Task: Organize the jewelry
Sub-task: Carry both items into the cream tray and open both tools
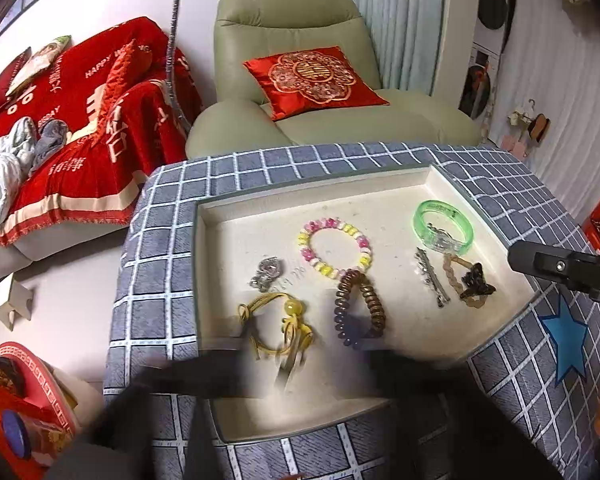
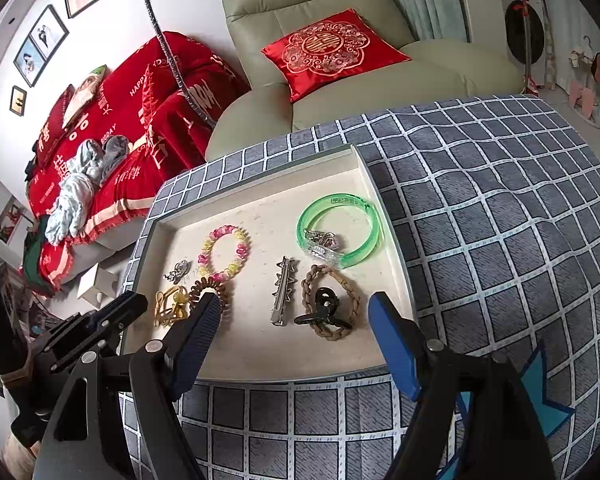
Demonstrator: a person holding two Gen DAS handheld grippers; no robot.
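A cream tray on the checked cloth holds jewelry: a green bangle, a pink-yellow bead bracelet, a brown spiral hair tie, a yellow cord bracelet, a silver charm, a silver hair clip and a braided tie with a black claw clip. My left gripper is motion-blurred at the tray's near edge by the yellow cord bracelet. My right gripper is open and empty over the tray's near edge.
The tray sits on a blue-grey checked cloth with a blue star sticker. A green armchair with a red cushion stands behind. A red-covered sofa is at the left.
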